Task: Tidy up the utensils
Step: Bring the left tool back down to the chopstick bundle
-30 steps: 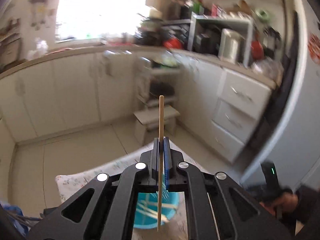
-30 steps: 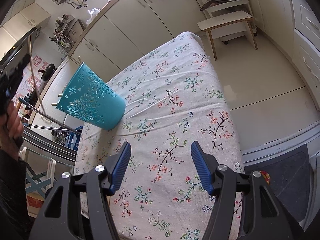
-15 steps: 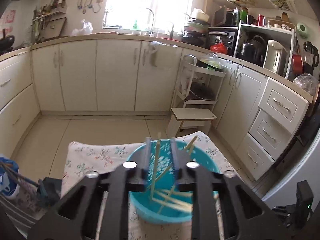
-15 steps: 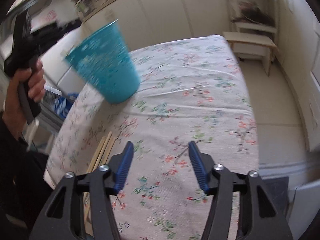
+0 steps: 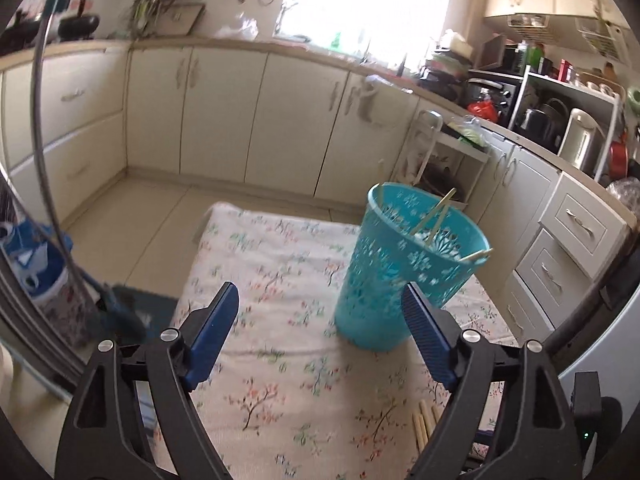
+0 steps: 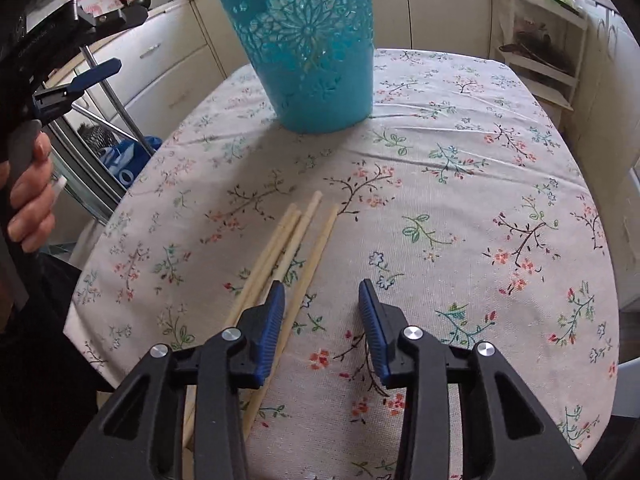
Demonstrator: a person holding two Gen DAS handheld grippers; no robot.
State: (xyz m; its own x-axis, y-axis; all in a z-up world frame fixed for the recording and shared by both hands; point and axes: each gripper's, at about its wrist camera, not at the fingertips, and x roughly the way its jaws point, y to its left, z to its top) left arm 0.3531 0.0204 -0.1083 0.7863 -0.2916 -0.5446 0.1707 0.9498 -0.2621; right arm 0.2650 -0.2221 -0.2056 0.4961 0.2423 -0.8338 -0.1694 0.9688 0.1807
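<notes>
A teal cut-out basket (image 5: 400, 280) stands upright on the flowered tablecloth (image 5: 280, 380) with several wooden chopsticks (image 5: 436, 212) leaning inside it. My left gripper (image 5: 319, 292) hovers in front of it to its left, its jaws opening wide with nothing between them. In the right wrist view several loose chopsticks (image 6: 296, 236) lie side by side on the cloth in front of the basket (image 6: 312, 52). My right gripper (image 6: 322, 288) hangs over their near ends, its jaws closing. The rightmost stick runs just inside its left finger, and the pads do not press on it.
A person's hand (image 6: 28, 184) holds the left gripper (image 6: 129, 35) off the table's left edge. Beyond that edge stand a metal frame (image 6: 116, 108) and a blue bag (image 6: 128, 160). A small shelf rack (image 5: 444, 160) and cabinets (image 5: 220, 120) lie past the table's far end.
The left gripper let its chopstick drop into the basket, opened wide and sank back toward the table. The right gripper swung over to the loose chopsticks and its jaws narrowed.
</notes>
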